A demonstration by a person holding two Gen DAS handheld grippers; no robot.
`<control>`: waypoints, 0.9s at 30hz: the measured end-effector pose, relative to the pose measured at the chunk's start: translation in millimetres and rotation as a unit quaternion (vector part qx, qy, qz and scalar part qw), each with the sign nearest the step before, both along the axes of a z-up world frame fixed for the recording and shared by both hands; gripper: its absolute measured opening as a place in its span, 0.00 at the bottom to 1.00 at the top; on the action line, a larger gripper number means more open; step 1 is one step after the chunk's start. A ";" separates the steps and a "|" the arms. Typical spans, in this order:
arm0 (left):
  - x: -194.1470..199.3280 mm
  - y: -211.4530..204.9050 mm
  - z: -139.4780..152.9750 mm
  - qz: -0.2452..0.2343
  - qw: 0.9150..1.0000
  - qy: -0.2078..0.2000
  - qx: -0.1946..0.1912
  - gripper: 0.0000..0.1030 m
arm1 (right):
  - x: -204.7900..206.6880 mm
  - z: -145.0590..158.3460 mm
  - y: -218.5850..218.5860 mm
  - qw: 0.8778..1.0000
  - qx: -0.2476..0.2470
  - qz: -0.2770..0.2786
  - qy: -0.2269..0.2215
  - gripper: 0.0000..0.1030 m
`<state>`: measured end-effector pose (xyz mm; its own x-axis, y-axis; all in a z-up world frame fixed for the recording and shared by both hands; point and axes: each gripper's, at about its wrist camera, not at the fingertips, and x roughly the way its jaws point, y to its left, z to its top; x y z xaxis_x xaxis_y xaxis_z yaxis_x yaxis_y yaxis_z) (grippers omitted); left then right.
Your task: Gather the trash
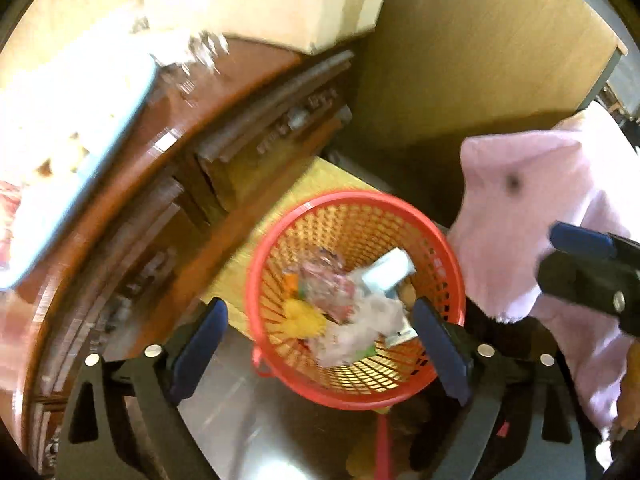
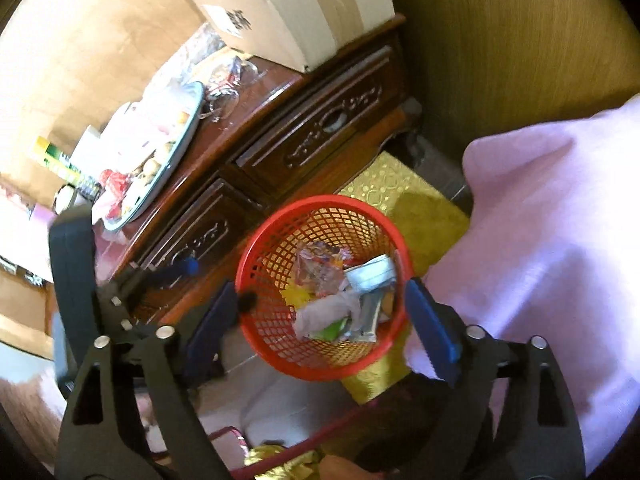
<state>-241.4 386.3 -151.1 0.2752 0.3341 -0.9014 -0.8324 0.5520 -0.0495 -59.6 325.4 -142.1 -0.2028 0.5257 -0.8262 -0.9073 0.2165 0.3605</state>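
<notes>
Trash [image 2: 340,296] in the form of crumpled wrappers, a grey paper wad and small torn packets lies at the bottom of the round red plastic mesh basket [image 2: 256,248], which sits on the floor just beside the dark carved wooden cabinet [image 2: 320,120] and partly over a shiny gold patterned mat [image 2: 424,208]. I have both tongs above the basket, pointing steeply down into it. My left gripper [image 1: 320,320] stands wide, its blue pads either side of the basket's mouth with nothing between them. My right gripper [image 2: 320,316] is equally wide and empty. From the left wrist view I see one of its blue fingers [image 1: 580,238] off to the right, in front of a pale pink cloth [image 1: 520,208]. On the cabinet top rest a beige cardboard box [image 2: 296,4] and an oval tray [image 2: 188,136] of what look like snacks, though blur keeps me from being sure.
</notes>
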 end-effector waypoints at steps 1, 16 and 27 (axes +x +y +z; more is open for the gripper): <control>-0.3 -1.9 7.3 0.000 1.000 0.000 0.011 0.90 | -1.4 2.8 -3.3 1.000 0.002 0.004 -0.006 0.87; 3.9 -40.4 22.7 -0.075 0.996 0.041 0.041 0.91 | -32.4 -19.4 -38.3 0.989 -0.051 0.100 -0.099 0.92; 2.1 -37.1 12.4 -0.075 0.995 0.054 0.032 0.91 | -41.3 -39.8 -30.5 0.984 -0.073 0.124 -0.105 0.92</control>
